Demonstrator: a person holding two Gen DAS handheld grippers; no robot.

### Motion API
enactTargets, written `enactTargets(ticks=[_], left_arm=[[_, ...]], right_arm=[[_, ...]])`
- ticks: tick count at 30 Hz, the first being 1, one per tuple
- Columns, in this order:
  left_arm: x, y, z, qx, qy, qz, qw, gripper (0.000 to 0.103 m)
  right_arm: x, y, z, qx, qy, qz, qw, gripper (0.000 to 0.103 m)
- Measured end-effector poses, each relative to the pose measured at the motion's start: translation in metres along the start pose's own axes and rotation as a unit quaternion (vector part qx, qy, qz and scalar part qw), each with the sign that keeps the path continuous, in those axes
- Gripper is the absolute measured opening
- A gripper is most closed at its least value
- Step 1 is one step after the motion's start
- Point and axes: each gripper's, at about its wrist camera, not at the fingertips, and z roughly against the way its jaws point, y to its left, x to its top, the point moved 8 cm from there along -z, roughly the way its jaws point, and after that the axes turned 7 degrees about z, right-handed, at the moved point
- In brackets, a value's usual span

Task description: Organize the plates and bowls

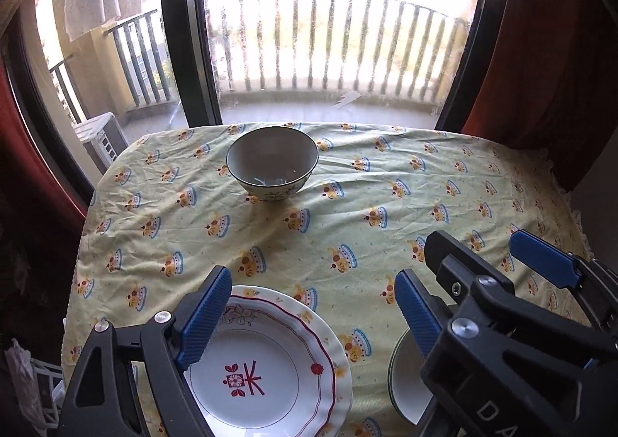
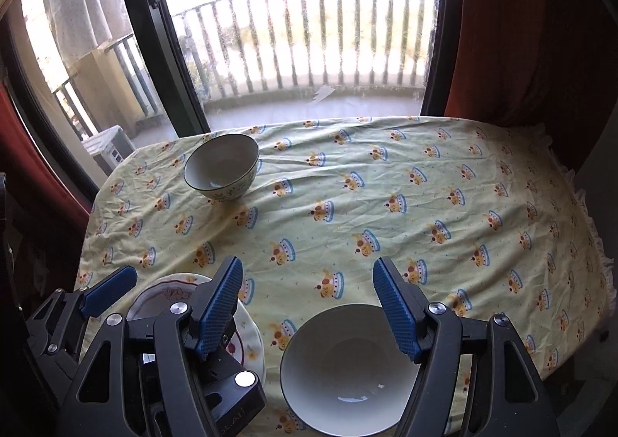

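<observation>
Glossy glazed plate [image 1: 270, 367], bowls [image 1: 272, 162] [image 2: 347, 371]; wrinkled matt cotton-like tablecloth [image 1: 386, 197]; ribbed claw pads [image 2: 222, 309].

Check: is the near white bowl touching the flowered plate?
Apart. The right wrist view shows a strip of tablecloth between the near white bowl and the flowered plate. Both tools are open above them.

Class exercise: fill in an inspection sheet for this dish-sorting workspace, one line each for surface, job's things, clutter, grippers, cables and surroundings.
Surface: table under wrinkled yellow crown-print tablecloth.
Job's things: floral-patterned ceramic bowl upright at the far side; white scalloped plate with red motif near; plain white bowl near, beside the plate.
Clutter: nothing seen.
Grippers: left gripper open over the plate; right gripper open over the white bowl; both empty.
Cables: nothing seen.
Surroundings: black-framed window, balcony railing, dark red curtain.
</observation>
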Motion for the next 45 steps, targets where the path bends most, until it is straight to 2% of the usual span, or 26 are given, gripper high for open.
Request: enactTargets(ticks=[6,13,16,18,25,28,30,32,35,41,44,45], left_arm=[[0.029,0.007,-0.015,0.032,-0.024,0.022,0.999,0.084],[0.053,0.021,-0.048,0.067,-0.016,0.067,0.9953,0.077],[0.064,0.029,-0.063,0.085,-0.012,0.082,0.9929,0.07],[0.07,0.035,-0.074,0.097,-0.012,0.094,0.9908,0.058],[0.09,0.051,-0.117,0.123,0.002,0.125,0.9846,0.057],[0.095,0.056,-0.138,0.13,0.017,0.13,0.9828,0.055],[0.098,0.061,-0.148,0.128,0.017,0.139,0.9818,0.052],[0.1,0.068,-0.159,0.133,0.021,0.148,0.9797,0.052],[0.101,0.077,-0.171,0.15,0.025,0.147,0.9774,0.049],[0.1,0.085,-0.192,0.16,0.041,0.149,0.9749,0.038],[0.099,0.086,-0.201,0.16,0.048,0.148,0.9747,0.034],[0.098,0.087,-0.203,0.162,0.05,0.149,0.9743,0.033]], right_arm=[[0.034,0.004,-0.022,0.012,-0.009,0.026,1.0,0.074],[0.068,0.012,-0.063,0.046,0.001,0.061,0.997,0.074],[0.08,0.017,-0.085,0.058,0.008,0.069,0.996,0.074],[0.088,0.021,-0.099,0.064,0.013,0.073,0.995,0.074],[0.114,0.035,-0.153,0.09,0.029,0.083,0.992,0.073],[0.12,0.04,-0.177,0.096,0.04,0.087,0.991,0.068],[0.125,0.043,-0.192,0.093,0.047,0.092,0.99,0.058],[0.128,0.048,-0.206,0.099,0.05,0.095,0.989,0.057],[0.13,0.056,-0.225,0.106,0.062,0.1,0.987,0.05],[0.126,0.064,-0.255,0.118,0.082,0.095,0.985,0.04],[0.125,0.064,-0.266,0.12,0.086,0.09,0.985,0.026],[0.124,0.064,-0.269,0.121,0.088,0.09,0.985,0.025]])
